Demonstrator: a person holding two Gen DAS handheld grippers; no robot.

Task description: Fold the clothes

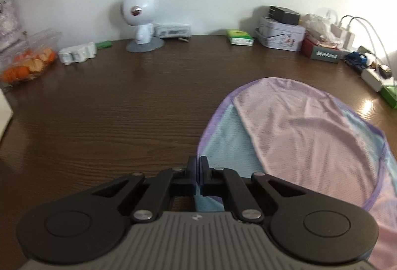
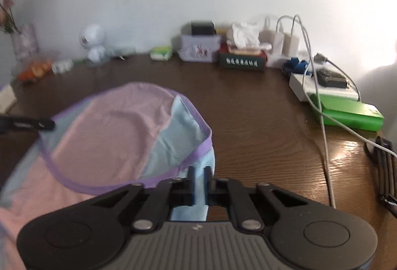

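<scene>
On grained wood, both grippers' jaws pinch the mesh garment (image 1: 305, 136) hem.

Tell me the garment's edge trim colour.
Purple trim on the garment; clearest in right wrist view.

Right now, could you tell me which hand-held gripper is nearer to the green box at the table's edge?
Right. The right hand-held gripper is clamped on the garment's corner facing the green box; the left hand-held gripper grips the opposite corner, farther from it.
</scene>
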